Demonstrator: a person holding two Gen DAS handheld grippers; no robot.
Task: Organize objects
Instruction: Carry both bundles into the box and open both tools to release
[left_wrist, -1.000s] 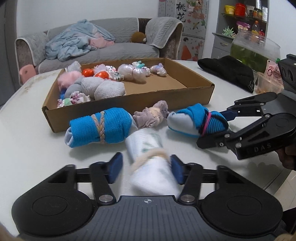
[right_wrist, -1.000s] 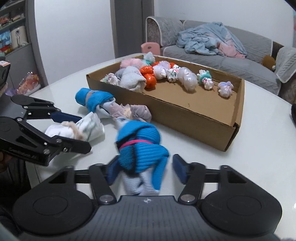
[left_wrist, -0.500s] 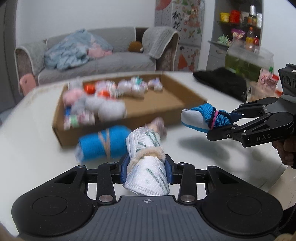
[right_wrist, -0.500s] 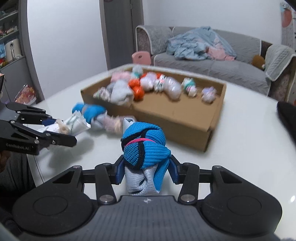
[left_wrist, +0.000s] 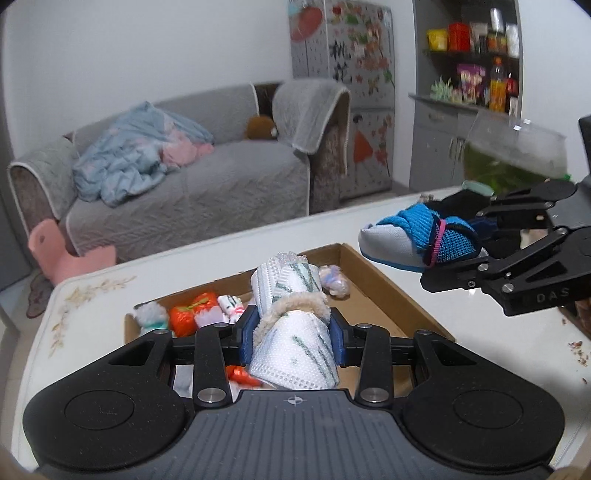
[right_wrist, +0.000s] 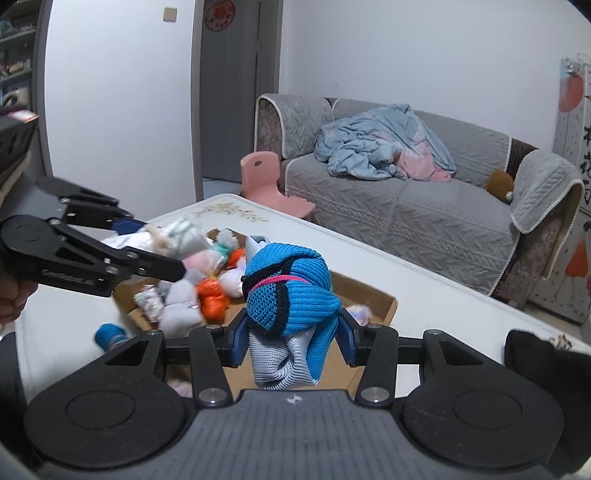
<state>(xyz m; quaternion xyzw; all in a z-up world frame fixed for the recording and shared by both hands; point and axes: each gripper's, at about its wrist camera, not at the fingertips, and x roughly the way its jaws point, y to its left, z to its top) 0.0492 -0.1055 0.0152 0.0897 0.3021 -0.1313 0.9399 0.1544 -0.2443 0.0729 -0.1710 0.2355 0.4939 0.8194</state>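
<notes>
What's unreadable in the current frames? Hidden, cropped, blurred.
- Front half of the brown cardboard box: left wrist view, hidden by the left gripper and its white green-striped sock roll.
- Small blue bundle on the table: right wrist view, blurred, partly behind the right gripper.
- Bundles under the left gripper: right wrist view, motion-blurred.
- Black fabric: right wrist view, partly hidden by the gripper body.

1. The letters "DAS" are embossed on the black body of the right gripper (left_wrist: 476, 254), on its lower linkage, as seen in the left wrist view.
2. Black Chinese characters are printed on the decorated panel (left_wrist: 341, 48) behind the sofa; at this size they cannot be read with certainty.
3. Raised lettering runs along the left gripper (right_wrist: 155, 247) in the right wrist view; it is illegible.
</notes>
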